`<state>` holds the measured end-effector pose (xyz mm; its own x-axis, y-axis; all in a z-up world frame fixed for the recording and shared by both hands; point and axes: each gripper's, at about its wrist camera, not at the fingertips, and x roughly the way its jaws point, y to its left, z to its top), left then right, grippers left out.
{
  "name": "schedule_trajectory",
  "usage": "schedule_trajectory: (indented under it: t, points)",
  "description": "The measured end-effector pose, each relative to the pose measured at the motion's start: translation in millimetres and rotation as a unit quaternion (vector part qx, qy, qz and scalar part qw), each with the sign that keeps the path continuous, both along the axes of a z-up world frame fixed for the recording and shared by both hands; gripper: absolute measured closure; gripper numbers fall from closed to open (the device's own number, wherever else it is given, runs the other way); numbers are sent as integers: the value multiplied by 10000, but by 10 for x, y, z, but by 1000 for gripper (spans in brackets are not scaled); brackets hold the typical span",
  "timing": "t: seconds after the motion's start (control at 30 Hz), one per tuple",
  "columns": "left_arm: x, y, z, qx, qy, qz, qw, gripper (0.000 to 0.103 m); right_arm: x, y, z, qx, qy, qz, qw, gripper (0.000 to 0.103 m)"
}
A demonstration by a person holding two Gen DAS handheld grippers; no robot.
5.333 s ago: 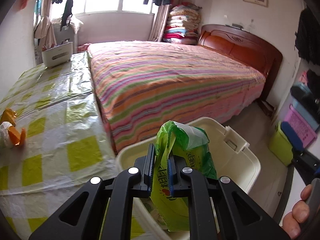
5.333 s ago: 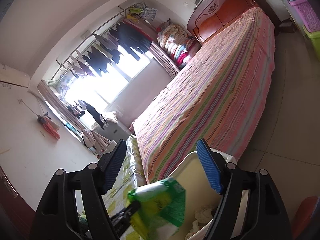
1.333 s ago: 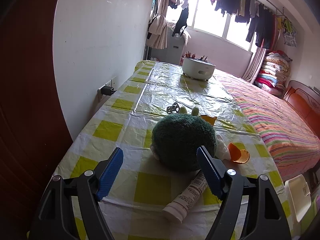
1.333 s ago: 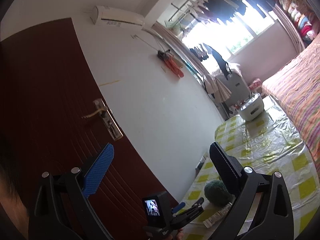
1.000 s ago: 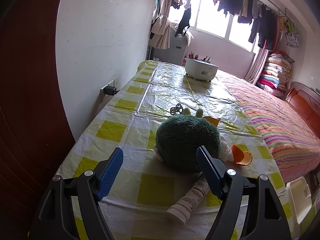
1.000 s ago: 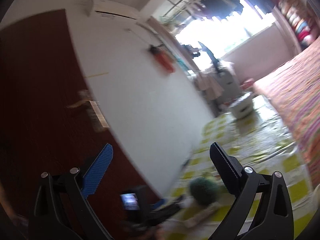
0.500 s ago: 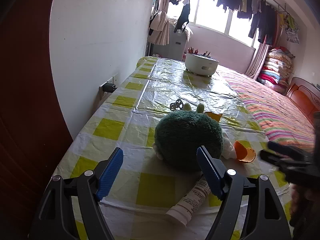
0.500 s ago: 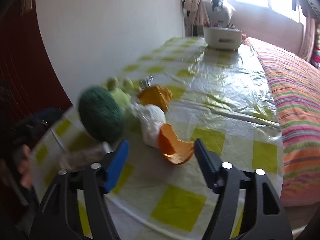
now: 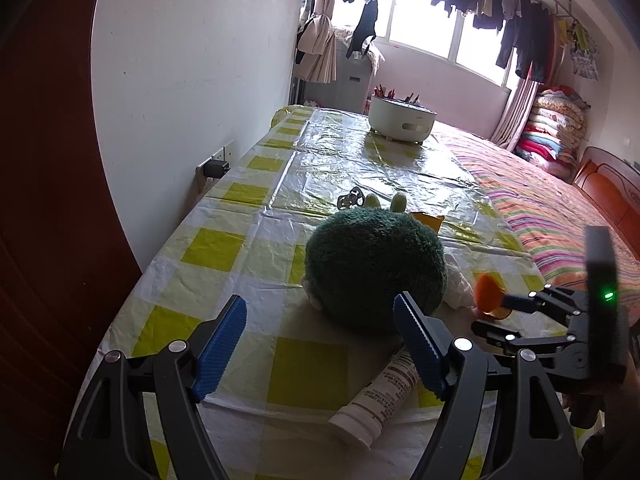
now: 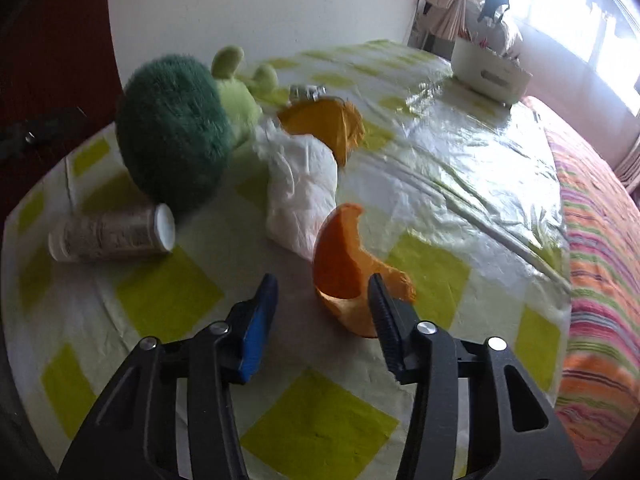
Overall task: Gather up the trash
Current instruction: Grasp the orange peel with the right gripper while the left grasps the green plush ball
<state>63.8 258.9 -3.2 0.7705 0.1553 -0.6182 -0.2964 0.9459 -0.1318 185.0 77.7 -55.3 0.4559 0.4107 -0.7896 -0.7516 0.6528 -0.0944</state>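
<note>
On the checked table [image 10: 168, 300] lie two orange peels [image 10: 348, 264], one tissue wad [image 10: 300, 188].

Green plush toy [image 9: 374, 268] beside tube [image 9: 378, 396], perhaps touching

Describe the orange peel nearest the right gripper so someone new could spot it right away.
Start at the checked yellow tablecloth and find the dark green plush toy. Beside it lies a crumpled white tissue, and touching that stands the orange peel, a curled cup. A second peel lies farther back, beyond the tissue.
</note>
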Motion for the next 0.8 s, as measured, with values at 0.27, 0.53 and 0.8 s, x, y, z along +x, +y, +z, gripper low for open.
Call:
schedule_trajectory:
  t: [0.27, 0.53, 0.8]
  points:
    - [27, -2, -14, 5, 13, 42, 10000, 29, 139, -156, 41, 411, 284, -448, 9977, 84]
    - [146, -16, -29, -133, 20, 83, 9999, 29, 50, -543, 187, 2034, 1096, -869, 9691, 85]
    - [340, -84, -72, -318, 54, 50, 9995, 29, -151, -609, 381, 2759, 1142, -892, 9502, 85]
